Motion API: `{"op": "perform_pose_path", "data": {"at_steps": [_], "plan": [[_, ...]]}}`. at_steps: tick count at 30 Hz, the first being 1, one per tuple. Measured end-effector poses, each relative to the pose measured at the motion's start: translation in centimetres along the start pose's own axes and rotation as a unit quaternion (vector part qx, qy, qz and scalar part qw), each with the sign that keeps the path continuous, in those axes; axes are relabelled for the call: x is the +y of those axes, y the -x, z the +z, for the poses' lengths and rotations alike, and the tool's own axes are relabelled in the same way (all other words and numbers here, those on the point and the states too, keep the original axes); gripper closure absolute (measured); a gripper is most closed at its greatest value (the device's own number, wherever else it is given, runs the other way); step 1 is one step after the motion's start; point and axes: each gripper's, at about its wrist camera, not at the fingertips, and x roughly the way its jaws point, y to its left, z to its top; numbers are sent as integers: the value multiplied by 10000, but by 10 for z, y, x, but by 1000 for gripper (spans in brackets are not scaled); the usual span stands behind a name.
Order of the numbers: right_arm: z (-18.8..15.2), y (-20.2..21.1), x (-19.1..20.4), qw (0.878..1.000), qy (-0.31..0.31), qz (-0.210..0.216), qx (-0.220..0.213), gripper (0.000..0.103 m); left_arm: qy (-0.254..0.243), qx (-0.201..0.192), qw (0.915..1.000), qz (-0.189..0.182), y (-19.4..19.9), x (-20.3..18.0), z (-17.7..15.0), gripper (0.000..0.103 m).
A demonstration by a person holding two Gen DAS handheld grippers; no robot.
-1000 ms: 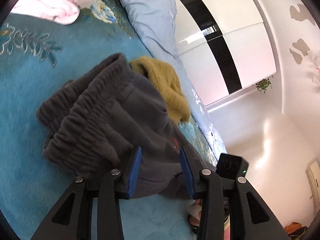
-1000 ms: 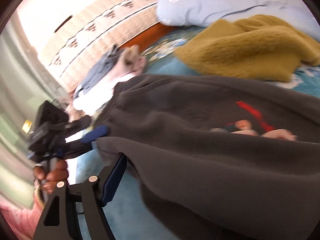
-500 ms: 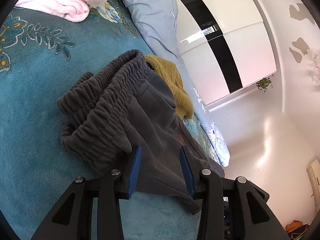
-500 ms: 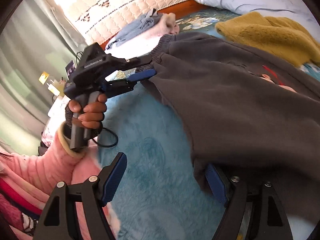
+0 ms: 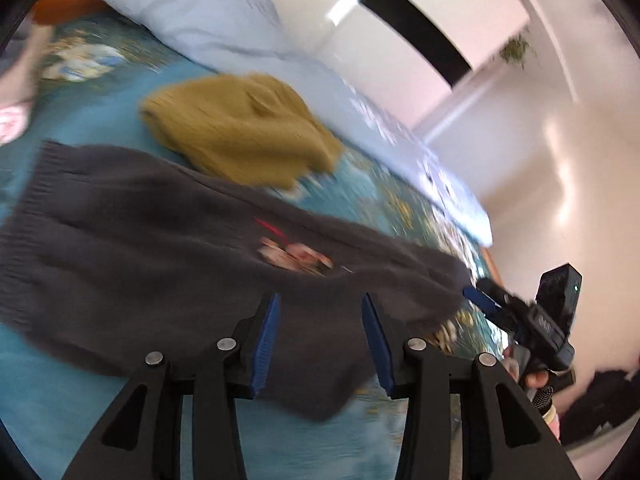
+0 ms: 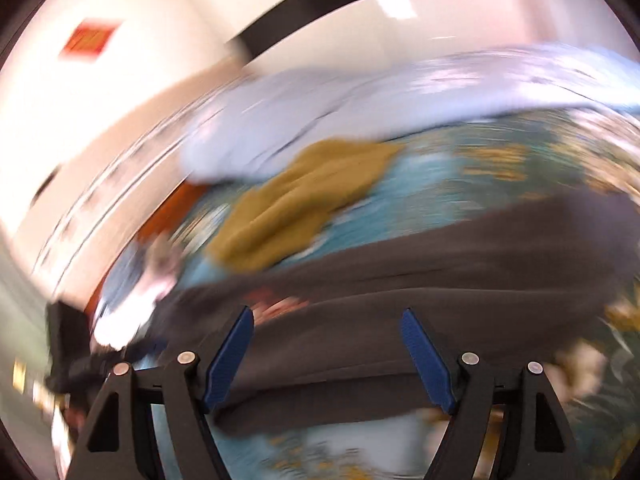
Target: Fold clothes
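The dark grey fleece trousers (image 5: 168,248) lay spread flat along the teal patterned bed cover (image 5: 52,392), just in front of a mustard knitted sweater (image 5: 240,128). The left gripper (image 5: 320,336) hovered over the near edge, jaws apart and holding nothing. The right gripper (image 6: 328,356), in a badly blurred view, seemingly had its jaws wide apart over the trousers too.

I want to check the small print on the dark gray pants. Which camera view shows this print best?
The left wrist view: the print on the dark gray pants is fairly sharp there, red and pink. The right wrist view shows only a blurred reddish smear.
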Motion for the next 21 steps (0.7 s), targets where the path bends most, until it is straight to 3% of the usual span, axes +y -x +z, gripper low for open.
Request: {"op": "perform_pose_path", "data": {"at_steps": [3,6,11,17,21], "plan": [[0,20,-46,9954,-827,-382,-301,23,3,418,9989,197,-32,-2,-26,58],[-15,19,-80,9889,-1440,-278,-251,23,167,592,9977,271,-44,7,-51,58],[-19,-7,-104,9790,-2036,49,42,26,-642,556,9938,721,-45,-17,-55,57],[-8,-22,-109,9769,-2136,0,10,35,-1678,509,9761,1281,-46,-48,-59,50],[-13,-25,-126,9681,-2504,-128,41,53,-1897,514,9673,1601,-57,-54,-60,50]]}}
